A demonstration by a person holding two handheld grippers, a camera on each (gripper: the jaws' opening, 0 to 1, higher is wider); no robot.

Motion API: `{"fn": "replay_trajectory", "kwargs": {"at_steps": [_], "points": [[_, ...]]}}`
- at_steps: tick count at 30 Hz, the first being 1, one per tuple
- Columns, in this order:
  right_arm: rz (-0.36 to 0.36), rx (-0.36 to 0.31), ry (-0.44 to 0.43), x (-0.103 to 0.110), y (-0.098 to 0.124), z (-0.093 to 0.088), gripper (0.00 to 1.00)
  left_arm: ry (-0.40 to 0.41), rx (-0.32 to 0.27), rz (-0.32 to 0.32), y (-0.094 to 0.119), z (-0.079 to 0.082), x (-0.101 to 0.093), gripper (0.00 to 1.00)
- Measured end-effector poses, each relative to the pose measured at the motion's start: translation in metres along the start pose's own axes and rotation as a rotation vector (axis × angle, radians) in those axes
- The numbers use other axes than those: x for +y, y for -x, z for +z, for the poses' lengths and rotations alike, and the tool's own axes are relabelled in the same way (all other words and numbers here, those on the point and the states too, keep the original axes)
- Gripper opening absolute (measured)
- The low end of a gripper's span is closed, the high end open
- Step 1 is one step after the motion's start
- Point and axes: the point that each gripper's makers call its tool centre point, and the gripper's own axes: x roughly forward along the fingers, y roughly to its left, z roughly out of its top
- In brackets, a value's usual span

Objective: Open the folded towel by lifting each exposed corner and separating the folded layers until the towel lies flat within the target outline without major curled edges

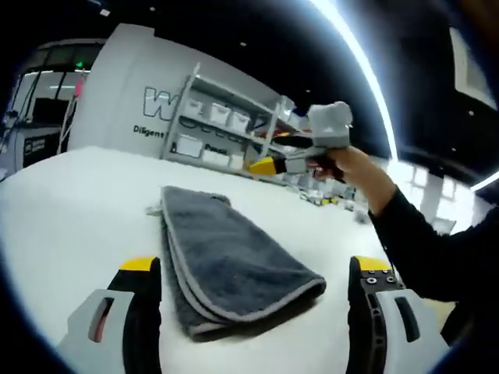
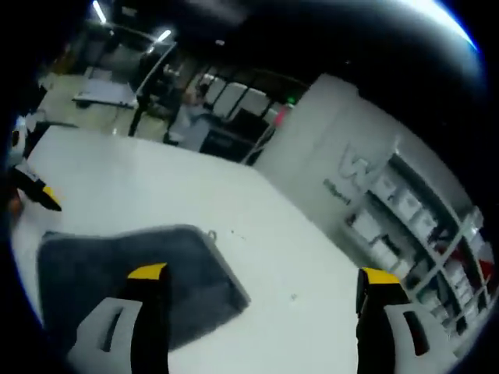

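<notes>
Grey towel (image 1: 226, 261) still folded, layers stacked, lying on white table (image 1: 70, 210) well in from its edges; left gripper (image 1: 253, 292) jaws spread wide, nothing held, folded end of towel between them, no contact; right gripper (image 1: 274, 164) raised above far side of table, held in hand (image 1: 351, 165), clear of towel; in right gripper view its jaws (image 2: 261, 284) apart, empty, towel corner (image 2: 210, 238) with small tag below left jaw.
</notes>
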Motion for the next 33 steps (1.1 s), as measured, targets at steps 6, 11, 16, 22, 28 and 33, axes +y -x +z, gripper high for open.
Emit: {"fn": "replay_trajectory", "kwargs": {"at_steps": [6,11,16,22,28,33], "points": [[-0.007,-0.062,-0.077,0.015,0.038,-0.008,1.0,0.115,0.015,-0.019,-0.002,-0.005,0.003,0.96],[-0.038,-0.085,-0.097,0.015,0.058,-0.014,1.0,0.138,0.026,-0.019,-0.003,-0.009,0.002,0.96],[-0.059,-0.16,-0.192,0.021,0.082,-0.016,1.0,0.164,-0.005,0.006,-0.002,-0.005,0.009,0.96],[-0.033,-0.244,-0.349,0.045,0.101,-0.022,1.0,0.196,-0.014,-0.002,-0.004,-0.006,0.005,0.95],[-0.04,-0.261,-0.367,0.057,0.116,-0.024,1.0,0.233,-0.004,-0.019,-0.005,-0.011,-0.005,0.95],[-0.085,-0.278,-0.382,0.059,0.128,-0.032,1.0,0.252,-0.016,-0.017,-0.003,-0.009,-0.005,0.95]]}}
